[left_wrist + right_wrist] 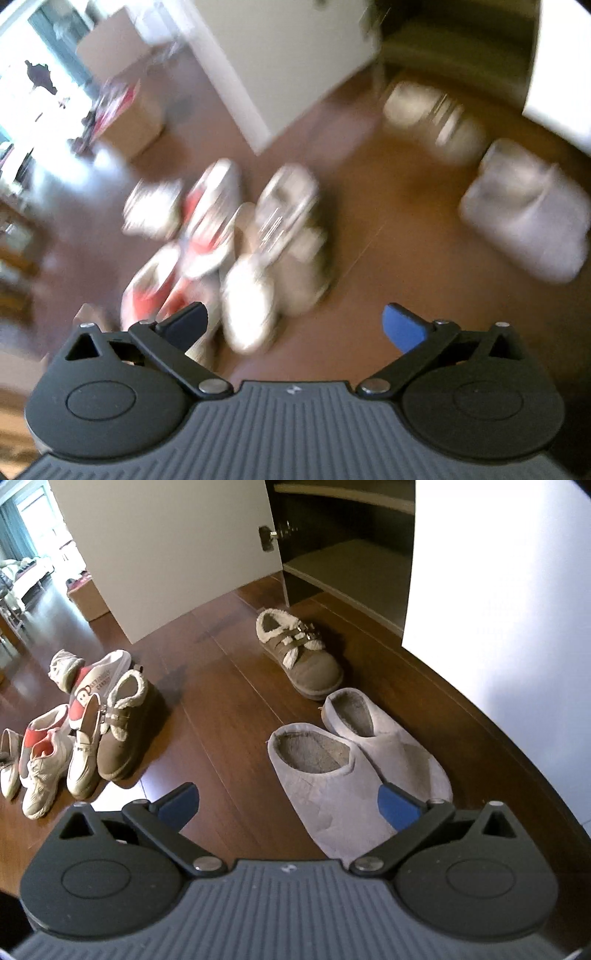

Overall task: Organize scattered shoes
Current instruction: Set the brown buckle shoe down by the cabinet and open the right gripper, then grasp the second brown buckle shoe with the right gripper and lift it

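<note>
Hovering — both tongs point(288, 805) agape over slippers point(325, 775)

The left wrist view is smeared by motion blur, and the window point(22, 92) at its upper left edge is blown out white. The right wrist view is sharp, with daylight from its upper left corner, glare on the wooden floor point(221, 686) and fisheye bending at the edges.

shoe heap point(85, 723) left | slippers point(354, 760) right, side by side; lone boot point(303, 657) behind them; cabinet point(347, 565) beyond
</note>
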